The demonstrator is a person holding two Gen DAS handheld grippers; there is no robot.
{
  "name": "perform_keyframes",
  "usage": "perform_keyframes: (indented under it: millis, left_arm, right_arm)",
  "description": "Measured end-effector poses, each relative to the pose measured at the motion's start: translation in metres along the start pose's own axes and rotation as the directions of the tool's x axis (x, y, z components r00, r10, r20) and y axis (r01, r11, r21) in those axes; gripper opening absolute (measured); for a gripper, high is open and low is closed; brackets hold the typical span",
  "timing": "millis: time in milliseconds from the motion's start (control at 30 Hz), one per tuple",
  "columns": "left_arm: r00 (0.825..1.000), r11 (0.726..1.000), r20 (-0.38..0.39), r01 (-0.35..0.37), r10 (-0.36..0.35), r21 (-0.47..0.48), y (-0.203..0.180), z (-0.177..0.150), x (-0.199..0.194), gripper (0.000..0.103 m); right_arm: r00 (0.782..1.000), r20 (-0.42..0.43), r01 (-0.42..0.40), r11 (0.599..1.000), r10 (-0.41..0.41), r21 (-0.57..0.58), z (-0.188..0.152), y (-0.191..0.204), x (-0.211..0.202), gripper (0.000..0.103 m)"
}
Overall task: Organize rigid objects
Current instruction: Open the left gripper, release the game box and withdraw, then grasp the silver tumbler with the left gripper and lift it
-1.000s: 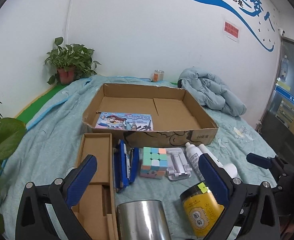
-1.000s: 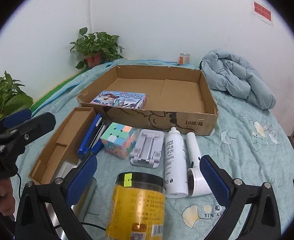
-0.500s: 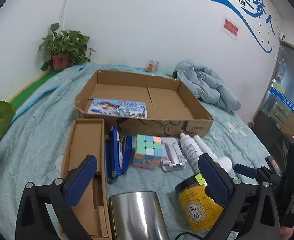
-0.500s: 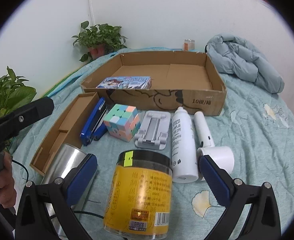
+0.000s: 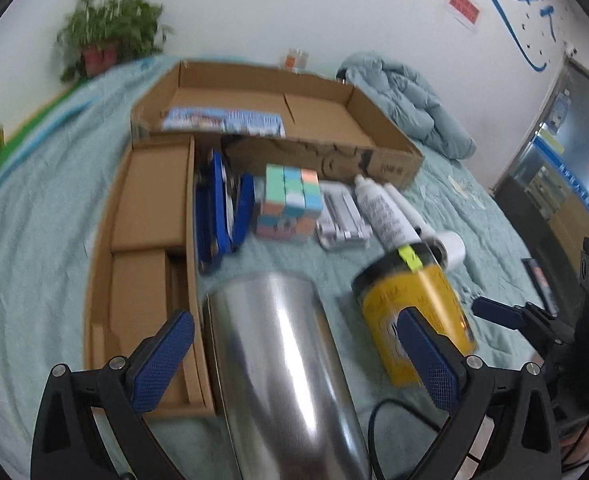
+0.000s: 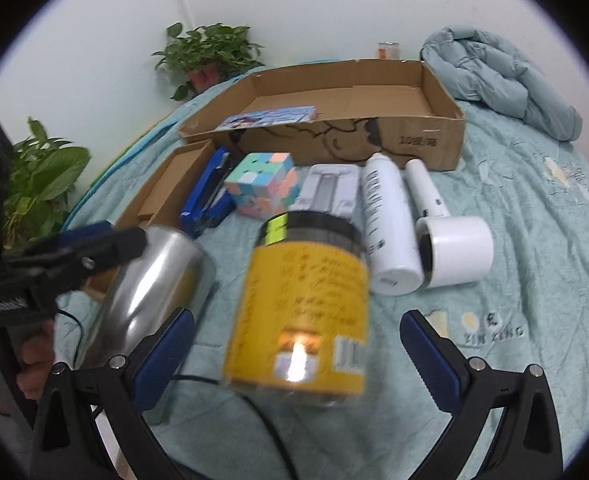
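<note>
Shiny metal cup [image 5: 282, 360] lies on its side on the soft green blanket [image 6: 534, 240], between the wide-open fingers of the left gripper [image 5: 294, 360]. Next to it lies a round yellow jar [image 6: 298, 312] with a black lid, between the wide-open fingers of the right gripper [image 6: 298, 356]. Behind them sit a pastel cube [image 6: 262, 190], a smooth white bottle [image 6: 388, 224] and a big flat cardboard box [image 6: 374, 120].

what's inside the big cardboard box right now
Inside the big cardboard box only a colourful picture book shows, lying at its left end; the rest of the visible floor is bare cardboard. The near wall hides the front strip of the floor.
</note>
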State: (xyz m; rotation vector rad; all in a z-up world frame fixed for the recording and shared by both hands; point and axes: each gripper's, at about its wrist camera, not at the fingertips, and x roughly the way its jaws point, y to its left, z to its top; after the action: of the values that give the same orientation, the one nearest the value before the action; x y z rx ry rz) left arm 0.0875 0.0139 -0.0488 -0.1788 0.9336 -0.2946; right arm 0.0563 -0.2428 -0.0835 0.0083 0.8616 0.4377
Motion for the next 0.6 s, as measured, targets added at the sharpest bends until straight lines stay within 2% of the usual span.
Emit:
perform_keyframes:
  millis: [133,267,333,433,500,600]
  left_arm:
    - [0.995,0.998,-0.076,0.056,-0.059,-0.036,0.009,-0.020,-0.002,0.102]
    - [0.995,0.997,-0.072,0.070,-0.073,-0.034,0.012,-0.032,-0.015,0.100]
    - [0.988,0.991,-0.092,0.114,-0.120,-0.072,0.015,-0.035,-0.019,0.100]
    - [0.980,0.984,-0.122,0.142,-0.155,-0.108,0.018,-0.040,-0.022,0.099]
    - [0.977,0.981,-0.144,0.140,-0.159,-0.132,0.022,-0.044,-0.020,0.095]
    - [0.962,0.967,-0.176,0.177,-0.209,-0.184,0.030,-0.052,-0.013,0.094]
  right_arm:
    - [0.999,0.013,-0.048,0.986,0.051,-0.162,-0.009,0.037,-0.018,0.102]
    - [0.974,-0.069,-0.227,0.954,0.217,-0.198,-0.015,0.061,-0.016,0.102]
    - [0.943,-0.153,-0.319,0.936,0.296,-0.152,-0.017,0.067,-0.001,0.102]
    - [0.903,-0.218,-0.384,0.923,0.370,-0.024,-0.017,0.066,0.019,0.102]
    - [0.892,-0.241,-0.384,0.922,0.383,0.044,-0.015,0.061,0.031,0.102]
    - [0.879,-0.269,-0.380,0.919,0.394,0.104,-0.011,0.059,0.045,0.101]
